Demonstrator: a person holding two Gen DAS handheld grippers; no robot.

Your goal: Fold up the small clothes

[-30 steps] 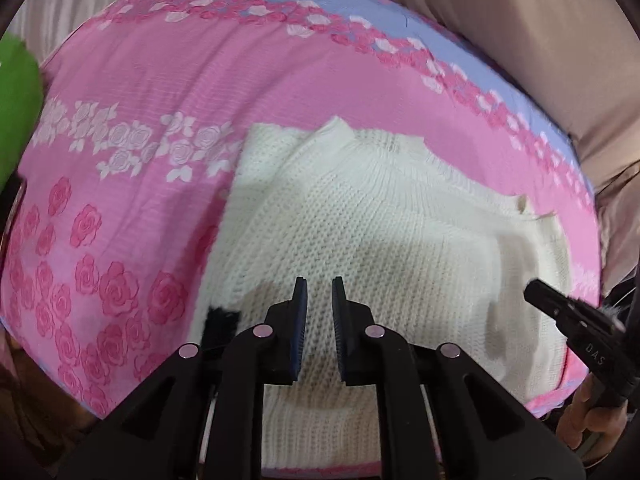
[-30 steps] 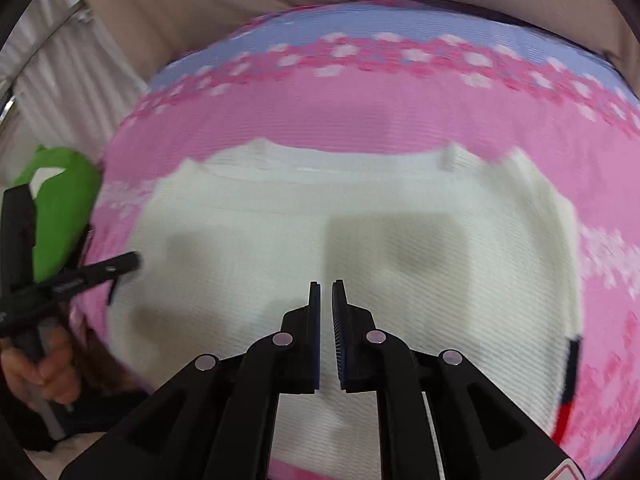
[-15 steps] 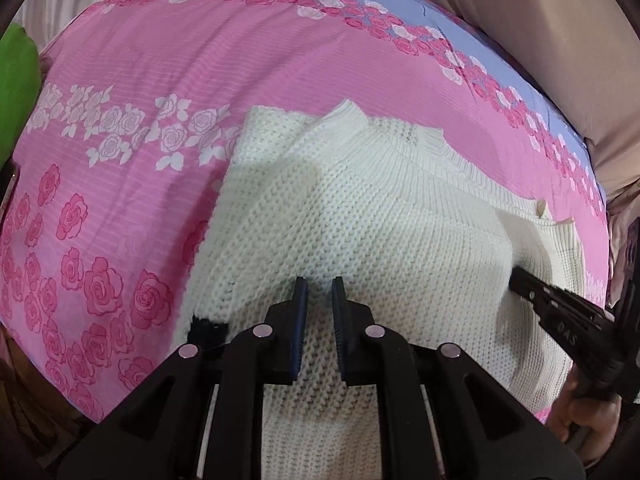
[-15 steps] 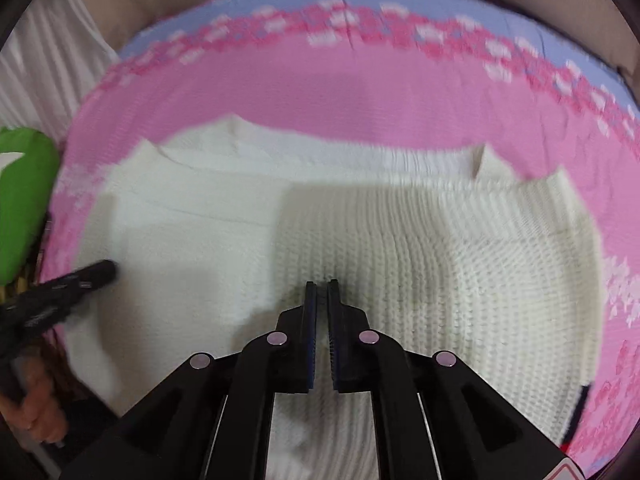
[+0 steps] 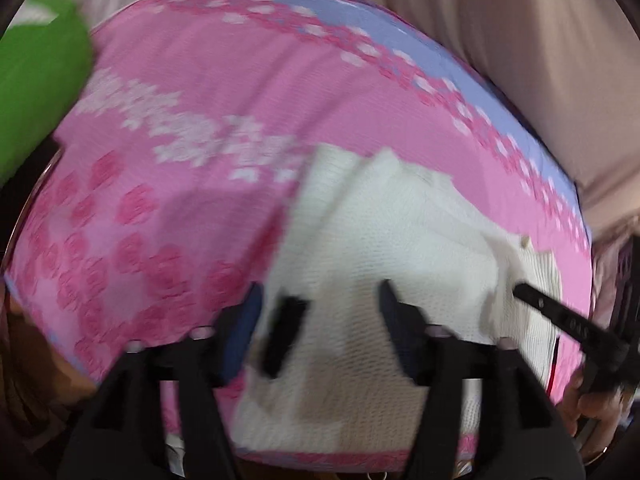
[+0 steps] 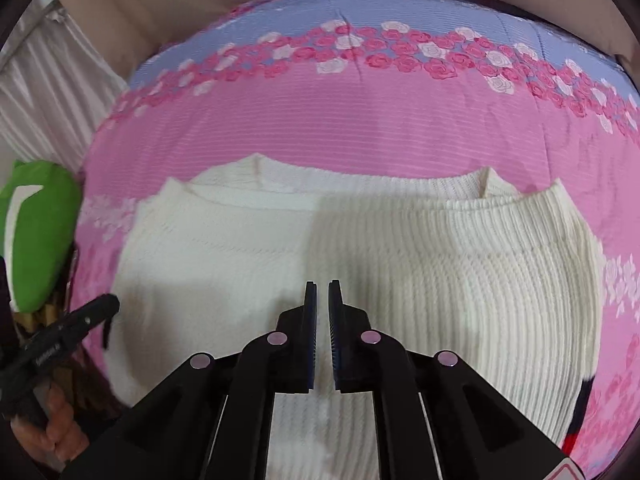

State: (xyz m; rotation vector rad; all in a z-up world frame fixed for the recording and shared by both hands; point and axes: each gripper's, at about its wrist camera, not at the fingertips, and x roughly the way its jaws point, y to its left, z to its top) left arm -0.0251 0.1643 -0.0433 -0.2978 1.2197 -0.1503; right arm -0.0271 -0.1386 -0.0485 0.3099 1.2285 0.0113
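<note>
The white knit sweater (image 6: 360, 248) lies flat on the pink floral bedspread (image 6: 360, 128). My left gripper (image 5: 320, 308) spreads its jaws wide over the sweater's left edge; my right gripper (image 6: 322, 308) hovers nearly closed above its middle, gripping nothing.

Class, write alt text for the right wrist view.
A cream knitted sweater lies folded on a pink rose-patterned bedspread, with the right claw, nearly closed and empty, over its near edge. The left claw enters at lower left, beside a green object.
</note>
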